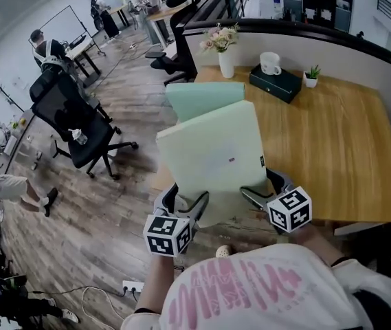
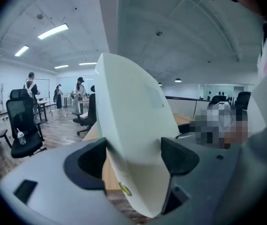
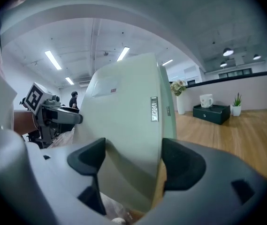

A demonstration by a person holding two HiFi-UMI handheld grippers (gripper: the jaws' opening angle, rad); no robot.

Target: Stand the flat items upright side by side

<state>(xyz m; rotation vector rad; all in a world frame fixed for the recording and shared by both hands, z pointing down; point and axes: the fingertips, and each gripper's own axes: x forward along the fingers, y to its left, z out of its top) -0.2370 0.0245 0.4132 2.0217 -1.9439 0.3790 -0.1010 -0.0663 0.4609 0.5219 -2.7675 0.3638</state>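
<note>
The wooden table point(image 1: 332, 143) has much free surface. Its middle and its right part are bare, and its near edge runs just under the two grippers. Along the far edge stand a vase with flowers point(image 1: 227, 59), a dark box point(image 1: 277, 84) with a white mug point(image 1: 270, 62) on top, and a small potted plant point(image 1: 311, 76), all well apart from the grippers. Behind them a curved low wall point(image 1: 305, 36) closes the table. On the left the table ends at the wooden floor, where a black office chair point(image 1: 78, 126) stands near.

The pale flat pad point(image 1: 212, 160) is held in the air over the near left part of the table, tilted, with its face toward the camera. The left gripper point(image 1: 185, 201) is clamped on its lower left corner, and the right gripper point(image 1: 267, 191) is clamped on its lower right corner. In each gripper view the pad fills the gap and both jaws press on its faces.

The teal flat pad point(image 1: 202, 96) shows just behind the pale one, with its top edge higher up. I cannot tell whether the two pads touch.
</note>
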